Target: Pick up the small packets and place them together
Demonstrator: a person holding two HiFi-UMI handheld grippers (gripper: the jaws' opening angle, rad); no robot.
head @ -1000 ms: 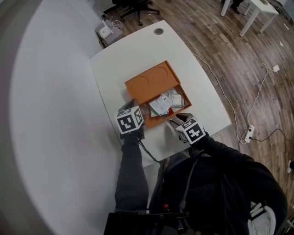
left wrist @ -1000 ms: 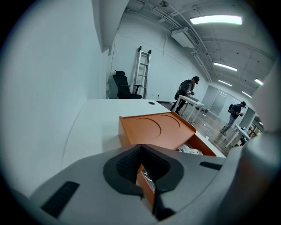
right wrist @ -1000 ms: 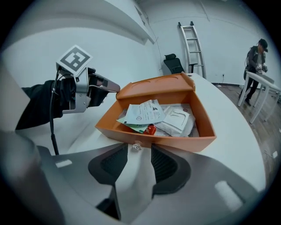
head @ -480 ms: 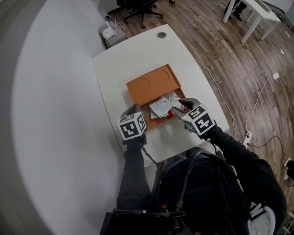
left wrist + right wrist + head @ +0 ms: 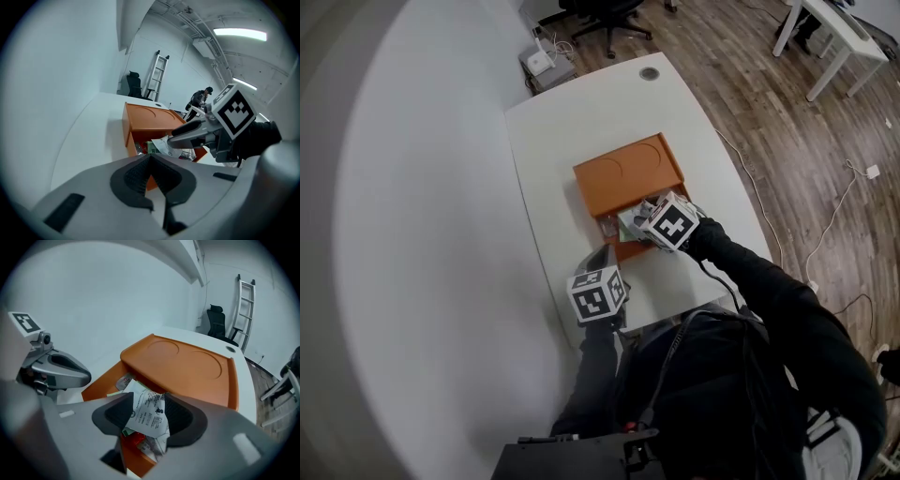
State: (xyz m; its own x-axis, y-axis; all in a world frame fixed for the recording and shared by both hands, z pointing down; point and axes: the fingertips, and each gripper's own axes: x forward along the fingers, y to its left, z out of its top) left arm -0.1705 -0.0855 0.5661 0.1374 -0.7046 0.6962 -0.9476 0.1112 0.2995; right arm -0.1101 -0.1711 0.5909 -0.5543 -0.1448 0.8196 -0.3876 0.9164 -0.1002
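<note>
Right gripper (image 5: pixel 146 417) over the orange box (image 5: pixel 628 173), jaws have just been opening, loose around a white packet (image 5: pixel 149 399) above the pile (image 5: pixel 123 380); left gripper (image 5: pixel 151 161) clenched empty, nearer. Gathering looks well along.

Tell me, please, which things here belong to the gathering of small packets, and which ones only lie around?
Belong to the job:
white printed packet, between the right gripper's jaws, which have just been opening
other packets in the orange box
left gripper, shut and empty

Just lying about:
office chair
ladder
white device on the floor
</note>
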